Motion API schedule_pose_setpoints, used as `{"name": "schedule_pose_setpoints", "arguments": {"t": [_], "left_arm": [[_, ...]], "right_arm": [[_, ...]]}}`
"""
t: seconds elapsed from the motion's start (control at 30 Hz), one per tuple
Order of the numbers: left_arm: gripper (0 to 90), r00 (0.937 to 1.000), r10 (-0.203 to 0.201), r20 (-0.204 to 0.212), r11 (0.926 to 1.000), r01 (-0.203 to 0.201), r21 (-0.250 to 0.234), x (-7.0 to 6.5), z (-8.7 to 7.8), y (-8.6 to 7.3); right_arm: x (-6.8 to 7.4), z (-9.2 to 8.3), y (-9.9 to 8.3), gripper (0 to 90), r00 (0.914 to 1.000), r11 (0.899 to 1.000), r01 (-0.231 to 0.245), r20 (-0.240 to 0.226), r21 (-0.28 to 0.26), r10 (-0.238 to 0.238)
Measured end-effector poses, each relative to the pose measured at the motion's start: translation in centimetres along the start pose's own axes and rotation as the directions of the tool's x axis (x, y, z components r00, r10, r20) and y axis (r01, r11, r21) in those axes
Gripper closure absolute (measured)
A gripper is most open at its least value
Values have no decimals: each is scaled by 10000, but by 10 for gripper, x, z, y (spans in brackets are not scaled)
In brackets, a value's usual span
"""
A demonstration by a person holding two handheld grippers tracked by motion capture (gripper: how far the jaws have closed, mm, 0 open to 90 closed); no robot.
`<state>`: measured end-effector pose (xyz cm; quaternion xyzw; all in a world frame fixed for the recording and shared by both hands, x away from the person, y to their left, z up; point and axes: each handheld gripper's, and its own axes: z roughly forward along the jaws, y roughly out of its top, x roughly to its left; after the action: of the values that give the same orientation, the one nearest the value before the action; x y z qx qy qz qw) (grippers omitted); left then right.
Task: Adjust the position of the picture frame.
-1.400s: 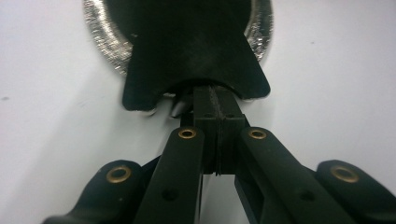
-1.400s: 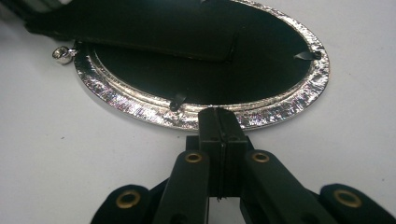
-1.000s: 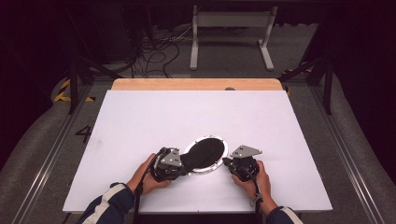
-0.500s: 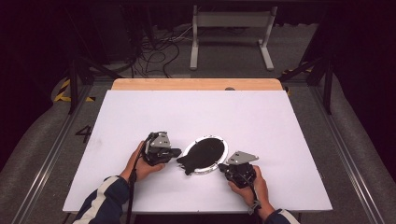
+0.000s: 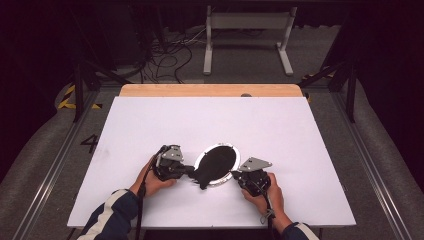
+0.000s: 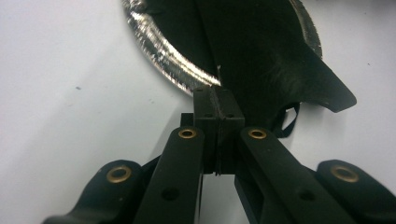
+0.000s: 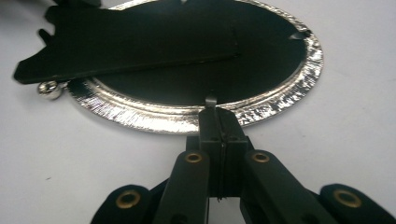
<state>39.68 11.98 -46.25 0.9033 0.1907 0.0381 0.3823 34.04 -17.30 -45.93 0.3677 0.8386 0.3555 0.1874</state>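
Note:
An oval silver plate [image 5: 235, 150] lies on the white table, and a piece of black cloth [image 5: 212, 167] rests on it and hangs over its near-left rim. My left gripper [image 5: 191, 171] comes in from the left. Its jaws have just been closing and now stand shut at the cloth's edge [image 6: 261, 60], right beside the shiny rim [image 6: 159, 51]. My right gripper [image 5: 235, 175] is on the plate's right side. In the right gripper view it [image 7: 217, 116] is shut on the near rim [image 7: 280, 93], with the cloth [image 7: 140, 37] lying flat beyond it.
The white table top [image 5: 280, 125] stretches wide beyond and beside the plate, ending at a wooden strip [image 5: 210, 90] at the back. A small silver bead [image 7: 49, 88] sits at the plate's edge under the cloth's flared end. Cables and a metal stand lie on the floor behind.
My left gripper has shifted a little to the left and farther from me, and the cloth's end now reaches out over the plate's near-left rim. The right gripper has barely moved.

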Motion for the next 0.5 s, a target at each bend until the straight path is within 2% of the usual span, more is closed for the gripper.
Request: {"name": "schedule_pose_setpoints", "arguments": {"t": [0.17, 0.27, 0.3, 0.37, 0.4, 0.5], "left_arm": [[900, 9991, -265, 337, 9995, 270, -149, -1, -2, -5], [900, 9997, 106, 212, 9999, -104, -69, -7, -4, -6], [900, 9993, 193, 316, 9998, -191, -45, -7, -5, -8], [900, 9991, 101, 422, 9999, -98, -68, -7, -7, -10], [900, 9973, -70, 735, 9999, 77, -93, -7, -8, -12], [900, 9966, -86, 814, 9999, 94, -97, -9, -7, -12]], "right_arm": [[-11, 6, 4, 900, 9992, 9995, -301, 278, -98, 304], [-10, 6, 3, 900, 9992, 9996, -261, 310, -146, 266], [-9, 5, 2, 900, 9997, 9998, -159, 202, -145, 162], [-8, 3, 1, 900, 9999, 9998, -110, 82, -148, 111], [-5, -1, -2, 900, 9997, 9999, -105, -237, -129, 102], [0, -5, -5, 900, 9988, 10000, 49, -492, -62, -52]]}}
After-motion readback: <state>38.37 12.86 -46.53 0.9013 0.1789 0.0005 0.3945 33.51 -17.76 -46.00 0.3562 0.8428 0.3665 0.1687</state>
